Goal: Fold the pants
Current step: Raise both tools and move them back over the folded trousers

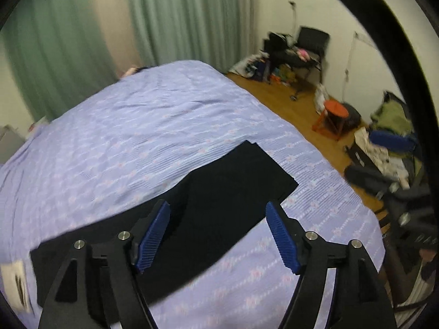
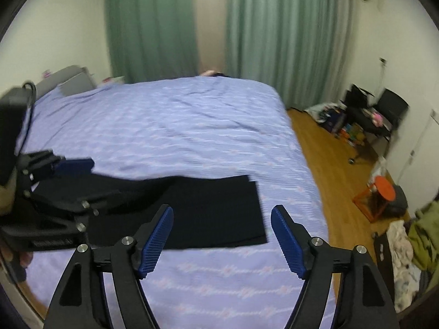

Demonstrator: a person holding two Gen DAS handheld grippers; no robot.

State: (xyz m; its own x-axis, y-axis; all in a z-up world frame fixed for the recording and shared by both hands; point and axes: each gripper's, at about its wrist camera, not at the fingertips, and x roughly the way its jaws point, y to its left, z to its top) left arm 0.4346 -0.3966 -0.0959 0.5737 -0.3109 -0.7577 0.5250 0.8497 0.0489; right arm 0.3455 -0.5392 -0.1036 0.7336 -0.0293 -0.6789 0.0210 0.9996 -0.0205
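Black pants [image 1: 219,205] lie folded flat on the lilac bedspread [image 1: 123,137]. They also show in the right wrist view [image 2: 214,213] as a dark rectangle near the bed's front edge. My left gripper [image 1: 218,211] is open and empty, hovering over the pants' middle; it shows in the right wrist view [image 2: 68,175] at the pants' left end. My right gripper [image 2: 222,215] is open and empty, just above the pants' near right part. A white label [image 1: 16,282] shows at the pants' left end.
The bed [image 2: 164,126] fills most of both views. To its right is wooden floor [image 2: 329,170] with an orange stool [image 2: 382,192], a black chair [image 2: 384,112], bags and piled clothes [image 2: 411,235]. Green curtains [image 2: 274,27] hang behind the bed.
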